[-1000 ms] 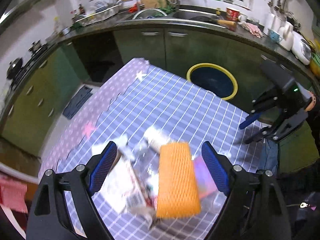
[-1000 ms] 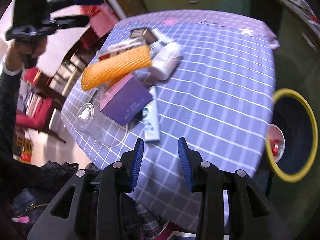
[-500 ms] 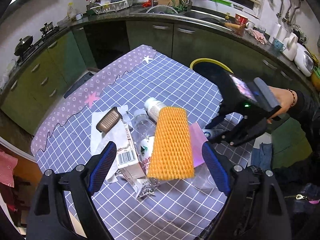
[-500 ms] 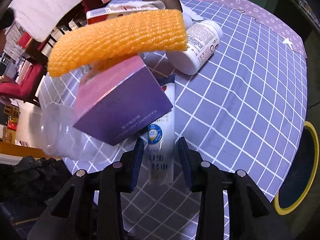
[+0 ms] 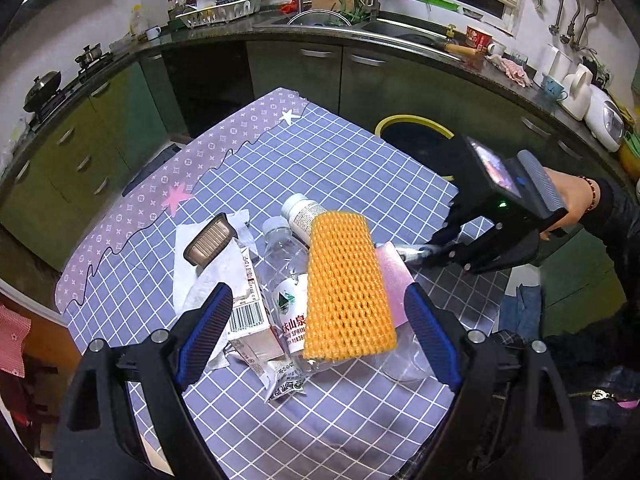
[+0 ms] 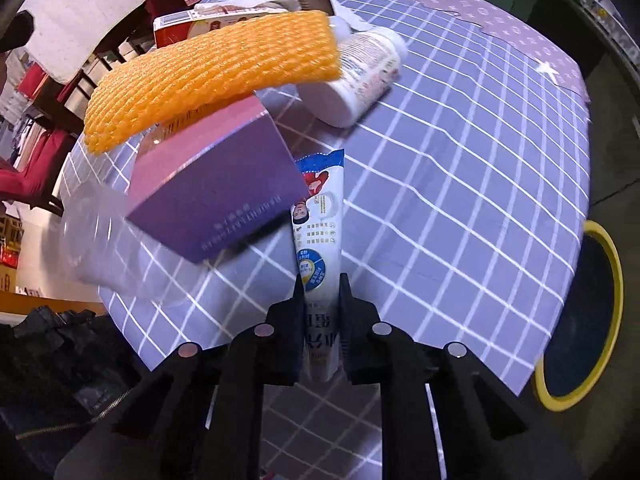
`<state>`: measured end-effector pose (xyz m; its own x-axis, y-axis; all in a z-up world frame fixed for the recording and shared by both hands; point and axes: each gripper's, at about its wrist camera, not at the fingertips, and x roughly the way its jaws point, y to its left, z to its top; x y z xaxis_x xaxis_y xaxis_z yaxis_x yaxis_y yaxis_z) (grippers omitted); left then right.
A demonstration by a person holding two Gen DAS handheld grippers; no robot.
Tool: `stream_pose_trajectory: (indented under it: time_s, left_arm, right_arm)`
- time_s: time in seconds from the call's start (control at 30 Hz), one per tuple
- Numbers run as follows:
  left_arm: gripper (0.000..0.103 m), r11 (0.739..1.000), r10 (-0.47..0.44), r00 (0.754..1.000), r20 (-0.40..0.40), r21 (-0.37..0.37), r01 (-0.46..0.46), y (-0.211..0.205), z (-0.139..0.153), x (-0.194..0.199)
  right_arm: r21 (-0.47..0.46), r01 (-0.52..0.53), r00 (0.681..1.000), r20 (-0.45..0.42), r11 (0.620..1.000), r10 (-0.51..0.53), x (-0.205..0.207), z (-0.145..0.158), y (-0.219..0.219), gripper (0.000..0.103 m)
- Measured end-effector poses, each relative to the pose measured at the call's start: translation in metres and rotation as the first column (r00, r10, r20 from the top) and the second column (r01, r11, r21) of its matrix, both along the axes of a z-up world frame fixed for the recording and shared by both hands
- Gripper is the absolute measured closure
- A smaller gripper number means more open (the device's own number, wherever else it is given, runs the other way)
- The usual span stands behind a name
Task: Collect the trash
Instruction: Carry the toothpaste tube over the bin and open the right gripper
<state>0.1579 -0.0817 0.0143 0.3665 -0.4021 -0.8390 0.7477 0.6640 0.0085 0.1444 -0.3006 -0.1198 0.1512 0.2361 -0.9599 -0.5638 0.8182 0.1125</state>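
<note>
The right gripper [image 6: 319, 292] has its fingers pinched tight on the tube [image 6: 320, 224], which lies flat on the checked tablecloth [image 6: 460, 184] with its far end tucked just beside the purple box [image 6: 216, 188]. Over that box droops the orange foam net [image 6: 216, 76], a white bottle [image 6: 360, 76] beside it. The left gripper [image 5: 316, 344] hangs above the pile, jaws spread wide, holding nothing. Off the table's edge waits the yellow-rimmed bin [image 6: 580, 316].
</note>
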Motion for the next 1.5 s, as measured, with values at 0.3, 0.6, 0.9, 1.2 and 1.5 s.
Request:
stream_pose_trajectory:
  time_s: [0.3,0.6,0.9,1.2,1.5]
  left_arm:
    - [0.020,0.999,-0.032,0.999,-0.005,-0.007,0.032,-0.010,0.000,-0.004]
    - [0.020,0.997,-0.076,0.997,-0.023,-0.007,0.076,-0.025,-0.006,-0.005]
    - [0.019,0.994,-0.106,0.992,-0.068,0.034,0.109,-0.049,-0.021,0.000]
    - [0.018,0.990,-0.129,0.985,-0.114,0.050,0.135,-0.065,-0.036,0.006]
    - [0.016,0.989,-0.081,0.975,-0.208,0.105,0.105,-0.088,-0.064,0.030]
  right_arm:
    - [0.012,0.108,0.993,0.042,0.994,-0.109,-0.019,0.027,-0.076,0.088]
    - [0.044,0.439,0.893,0.094,0.897,-0.441,0.011,0.054,-0.207,0.087]
    - [-0.029,0.661,0.750,0.026,0.750,-0.661,0.071,-0.012,-0.303,0.075]
    - [0.005,0.696,0.716,0.069,0.718,-0.695,0.061,0.000,-0.319,0.055]
    - [0.051,0.651,0.755,0.063,0.757,-0.653,0.024,0.020,-0.304,0.054]
